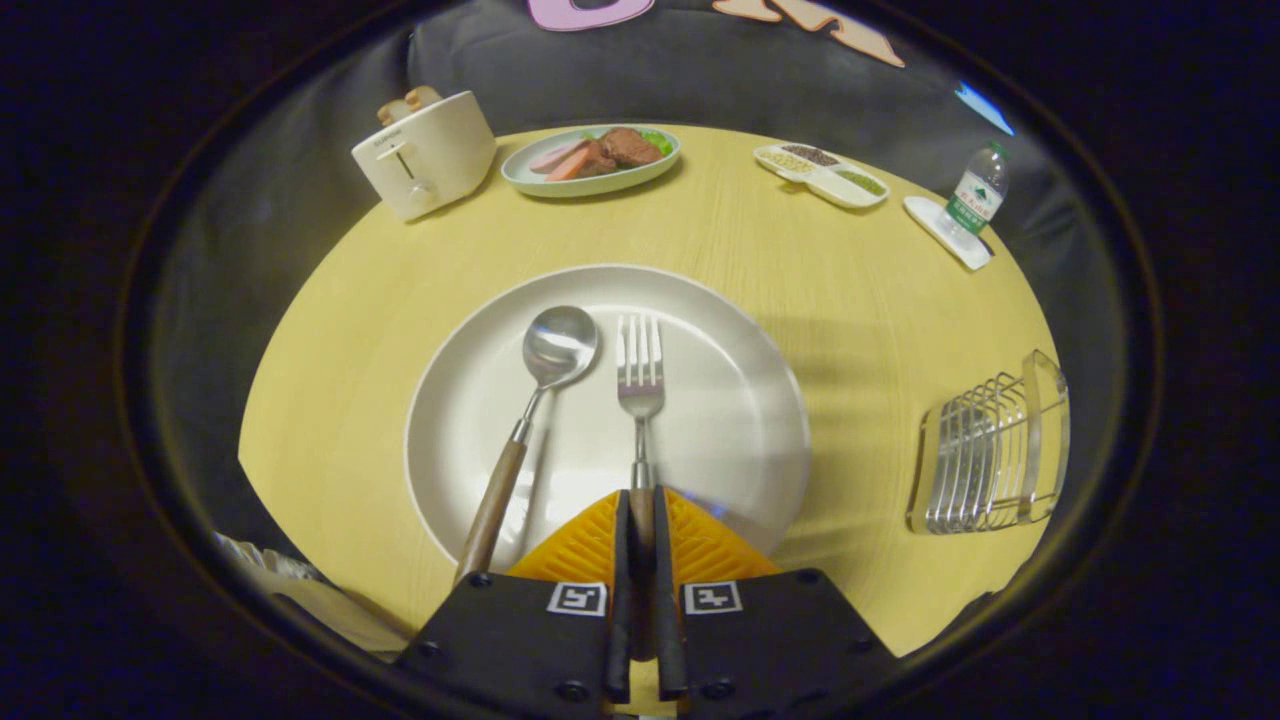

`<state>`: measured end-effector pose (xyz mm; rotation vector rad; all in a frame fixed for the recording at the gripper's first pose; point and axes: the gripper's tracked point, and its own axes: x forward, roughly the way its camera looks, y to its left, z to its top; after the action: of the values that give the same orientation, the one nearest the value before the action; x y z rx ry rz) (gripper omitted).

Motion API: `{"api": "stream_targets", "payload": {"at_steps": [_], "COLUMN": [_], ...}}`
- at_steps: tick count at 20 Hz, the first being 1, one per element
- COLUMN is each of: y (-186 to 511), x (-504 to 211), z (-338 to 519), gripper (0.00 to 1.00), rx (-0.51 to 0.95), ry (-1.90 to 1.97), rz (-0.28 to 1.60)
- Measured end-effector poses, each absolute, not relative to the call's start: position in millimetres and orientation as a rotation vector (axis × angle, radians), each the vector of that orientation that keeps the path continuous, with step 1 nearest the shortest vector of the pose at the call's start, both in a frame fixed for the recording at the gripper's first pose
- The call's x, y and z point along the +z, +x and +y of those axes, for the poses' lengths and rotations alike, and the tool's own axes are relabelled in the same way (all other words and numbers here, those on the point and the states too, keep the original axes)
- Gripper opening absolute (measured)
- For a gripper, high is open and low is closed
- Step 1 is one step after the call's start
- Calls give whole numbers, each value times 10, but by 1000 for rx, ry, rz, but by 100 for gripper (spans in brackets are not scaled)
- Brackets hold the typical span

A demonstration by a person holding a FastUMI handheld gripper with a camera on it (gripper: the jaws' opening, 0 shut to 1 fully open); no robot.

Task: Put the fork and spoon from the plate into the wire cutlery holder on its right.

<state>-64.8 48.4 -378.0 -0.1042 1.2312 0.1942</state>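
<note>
Jaws of the gripper (641, 520) are closed on the fork (640, 385) handle at the plate (740, 400) near rim, so it can be lifted first w/ spoon (535, 400) left beside it; wire cutlery holder (985, 450) is set right of plate.

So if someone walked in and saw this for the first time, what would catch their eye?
Most likely the big white plate in the middle of the yellow table, with the spoon lying on it and the fork beside it. The tool is shut on the fork's handle. To the right of the plate stands the shiny wire holder.
</note>
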Motion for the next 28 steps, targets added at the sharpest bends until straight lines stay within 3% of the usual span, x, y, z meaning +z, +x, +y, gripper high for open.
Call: {"api": "stream_targets", "payload": {"at_steps": [1, 17, 28], "y": [-634, -633, -601], "x": [-3742, -3010, -2510], "z": [489, 315, -433], "gripper": [8, 8, 7], "rx": [194, 273, 242], "ry": [-93, 9, -23], "rz": [1223, 1264, 1282]}}
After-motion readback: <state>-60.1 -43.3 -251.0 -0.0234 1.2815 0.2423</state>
